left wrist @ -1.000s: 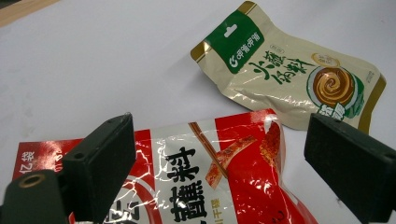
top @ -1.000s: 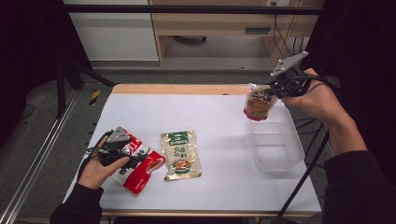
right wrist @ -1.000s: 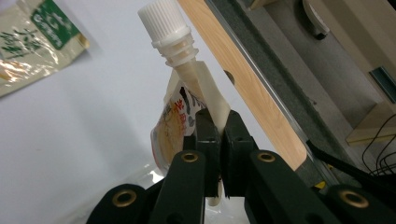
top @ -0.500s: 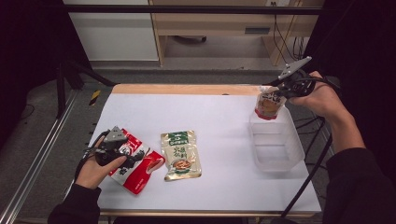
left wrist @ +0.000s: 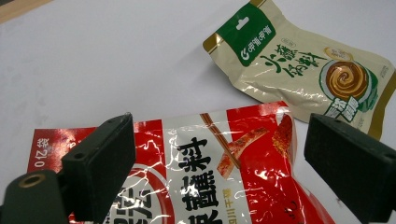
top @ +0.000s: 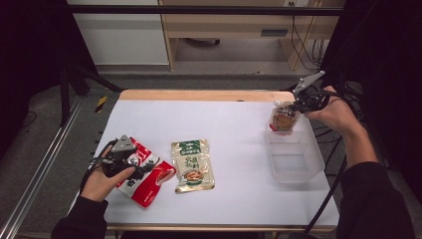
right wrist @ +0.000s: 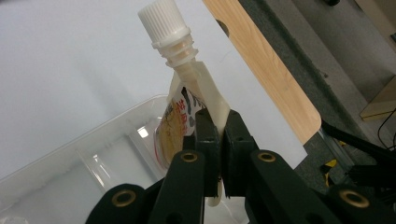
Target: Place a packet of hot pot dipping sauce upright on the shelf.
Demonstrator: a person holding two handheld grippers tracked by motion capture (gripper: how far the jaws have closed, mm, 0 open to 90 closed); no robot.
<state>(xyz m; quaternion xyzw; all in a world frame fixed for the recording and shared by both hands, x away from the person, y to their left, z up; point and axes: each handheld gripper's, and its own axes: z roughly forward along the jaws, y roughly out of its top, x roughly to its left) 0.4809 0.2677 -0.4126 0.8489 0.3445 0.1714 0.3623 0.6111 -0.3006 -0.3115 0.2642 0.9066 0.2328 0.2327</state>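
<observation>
The right gripper (top: 294,105) had its jaws pinched tight on the edge of a spouted drink pouch (top: 283,118), and in the right gripper view you could see the flat seam of that pouch (right wrist: 187,116) squeezed between the two black pads, its white screw cap (right wrist: 161,18) sticking up and away from the camera. The pouch hung over the far end of the clear plastic bin (top: 311,164), its bottom edge looking level with the bin's far rim or just inside it; whether it touched the plastic I couldn't tell. So the step in hand read as the drop-off: one packet carried to the bin and about to be let go. Well to the left of the bin, the left gripper (top: 130,162) sat low over a red seasoning packet (top: 144,174), jaws spread wide, and the left gripper view showed the red packet (left wrist: 224,172) lying flat between the pads with neither one pressing on it. Between the red packet and the bin, a cream-and-green sauce packet (top: 192,165) lay flat on the white table (top: 234,124), untouched. To my eye the next move called for the right hand to bring the pouch clear inside the bin's walls before opening, or it might tip back over the rim. After that the left jaws would need to close on the slippery foil.
</observation>
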